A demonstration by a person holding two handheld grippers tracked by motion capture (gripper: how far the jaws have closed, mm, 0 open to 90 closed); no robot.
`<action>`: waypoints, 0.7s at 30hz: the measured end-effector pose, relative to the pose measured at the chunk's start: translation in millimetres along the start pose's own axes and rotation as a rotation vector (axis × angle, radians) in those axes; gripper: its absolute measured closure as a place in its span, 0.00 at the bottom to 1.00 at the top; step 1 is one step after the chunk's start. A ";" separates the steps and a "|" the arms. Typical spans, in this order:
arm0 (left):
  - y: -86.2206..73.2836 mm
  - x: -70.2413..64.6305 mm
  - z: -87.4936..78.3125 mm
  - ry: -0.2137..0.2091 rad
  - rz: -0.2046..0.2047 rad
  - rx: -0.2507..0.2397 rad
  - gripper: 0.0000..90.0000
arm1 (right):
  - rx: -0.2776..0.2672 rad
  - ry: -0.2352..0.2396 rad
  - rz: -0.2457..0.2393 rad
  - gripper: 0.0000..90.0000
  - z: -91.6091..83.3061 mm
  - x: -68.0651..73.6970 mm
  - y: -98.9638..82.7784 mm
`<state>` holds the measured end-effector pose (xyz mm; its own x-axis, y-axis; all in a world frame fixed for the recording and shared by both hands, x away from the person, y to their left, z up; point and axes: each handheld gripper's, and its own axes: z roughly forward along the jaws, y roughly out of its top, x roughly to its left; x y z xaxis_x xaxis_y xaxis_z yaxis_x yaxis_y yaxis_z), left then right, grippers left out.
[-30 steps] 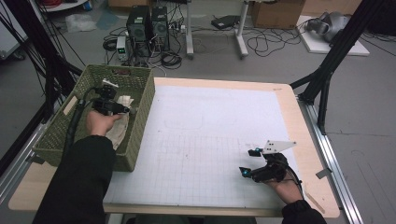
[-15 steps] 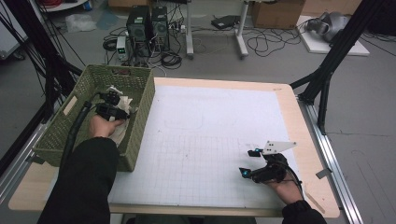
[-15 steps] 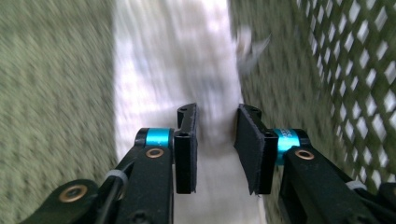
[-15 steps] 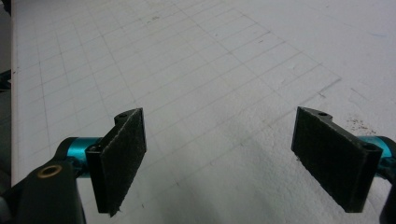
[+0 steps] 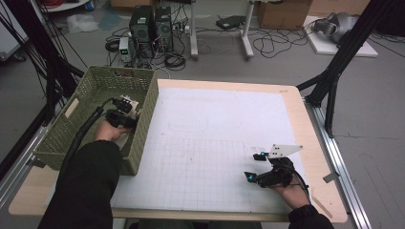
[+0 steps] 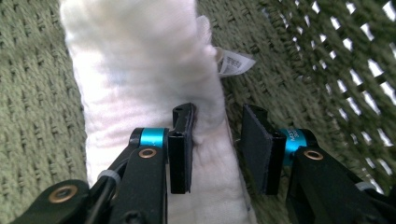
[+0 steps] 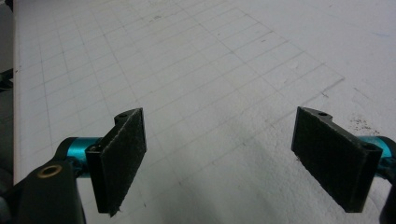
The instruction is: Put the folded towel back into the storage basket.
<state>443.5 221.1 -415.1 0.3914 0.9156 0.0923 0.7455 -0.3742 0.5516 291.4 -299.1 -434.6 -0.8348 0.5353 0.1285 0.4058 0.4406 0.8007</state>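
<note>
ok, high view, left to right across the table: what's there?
green basket → left gripper inside it, over a white cloth → white grid mat → right gripper

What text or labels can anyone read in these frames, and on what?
None can be read.
Sewn tag on the white cloth in the green basket: grey print, too blurred to read.
Blue collar on the left gripper: dark lettering, too small and blurred.
Gridded white mat on the table: ruled lines and faint marks, no words.
</note>
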 end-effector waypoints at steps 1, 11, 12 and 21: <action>0.2 0.3 -0.6 -0.004 -0.003 -0.002 0.71 | -0.001 -0.001 -0.002 0.19 0.0 0.0 0.0; 6.7 5.7 -16.8 0.022 -0.059 -0.087 0.69 | -0.008 -0.006 -0.004 0.19 -1.3 -0.2 0.2; 7.8 7.0 -19.3 0.036 -0.075 -0.113 0.67 | -0.007 -0.005 -0.004 0.19 -1.1 -0.1 0.2; 2.3 3.2 -4.8 0.021 -0.039 -0.091 0.73 | -0.002 -0.001 -0.001 0.19 -0.5 0.5 0.2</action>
<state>443.8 223.9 -409.6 0.3510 0.9324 0.0858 0.7075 -0.3241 0.6281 290.9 -299.1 -434.2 -0.8347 0.5357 0.1276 0.4045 0.4392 0.8022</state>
